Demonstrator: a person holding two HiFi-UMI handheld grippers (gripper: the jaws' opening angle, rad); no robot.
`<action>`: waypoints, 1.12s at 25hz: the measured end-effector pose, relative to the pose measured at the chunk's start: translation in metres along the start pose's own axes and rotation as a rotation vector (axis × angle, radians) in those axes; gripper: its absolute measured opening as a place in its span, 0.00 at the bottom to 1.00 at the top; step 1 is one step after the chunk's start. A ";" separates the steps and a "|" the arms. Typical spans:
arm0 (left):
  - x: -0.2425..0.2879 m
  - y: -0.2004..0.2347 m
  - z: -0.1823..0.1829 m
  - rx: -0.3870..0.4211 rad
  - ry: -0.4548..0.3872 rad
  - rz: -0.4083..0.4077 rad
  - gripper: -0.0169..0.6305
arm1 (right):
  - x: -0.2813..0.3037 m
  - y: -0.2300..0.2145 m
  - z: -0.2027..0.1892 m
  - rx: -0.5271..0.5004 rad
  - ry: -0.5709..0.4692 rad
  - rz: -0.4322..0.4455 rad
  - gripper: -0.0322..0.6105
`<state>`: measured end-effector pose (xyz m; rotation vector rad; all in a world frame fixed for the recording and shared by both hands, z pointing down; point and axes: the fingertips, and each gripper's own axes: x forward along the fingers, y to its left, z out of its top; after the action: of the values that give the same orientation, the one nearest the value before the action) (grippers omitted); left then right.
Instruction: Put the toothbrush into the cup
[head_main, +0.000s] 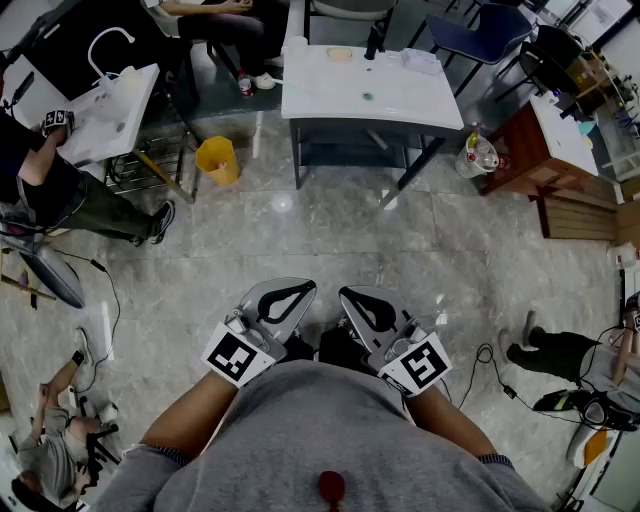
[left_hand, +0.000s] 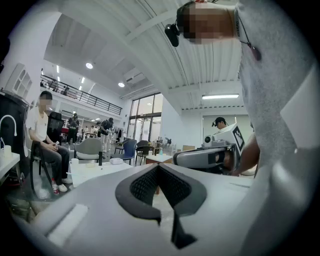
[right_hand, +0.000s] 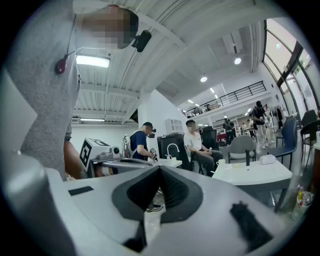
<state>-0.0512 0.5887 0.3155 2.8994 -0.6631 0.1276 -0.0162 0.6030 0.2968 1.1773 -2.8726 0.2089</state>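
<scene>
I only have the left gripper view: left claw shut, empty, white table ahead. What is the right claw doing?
Observer: The right claw is shut too, jaws together, nothing between them.
Operator: Am I at the white table yet?
Observer: No. The head view shows the left claw and right claw close to your body, with a stretch of floor between them and the table.
Operator: What is on top of it?
Observer: From above, only a few small things show there, too small to name.
</scene>
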 end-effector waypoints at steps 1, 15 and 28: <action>-0.001 -0.001 0.000 -0.001 -0.001 0.001 0.04 | -0.001 0.001 0.000 0.004 -0.002 -0.001 0.07; -0.020 0.001 0.002 -0.014 -0.018 0.008 0.04 | 0.011 0.018 -0.003 0.031 0.016 0.017 0.07; -0.072 0.027 -0.002 -0.001 -0.040 0.014 0.04 | 0.053 0.057 0.000 0.031 0.009 0.023 0.07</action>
<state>-0.1278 0.5953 0.3126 2.9041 -0.6893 0.0711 -0.0941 0.6058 0.2942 1.1451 -2.8864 0.2596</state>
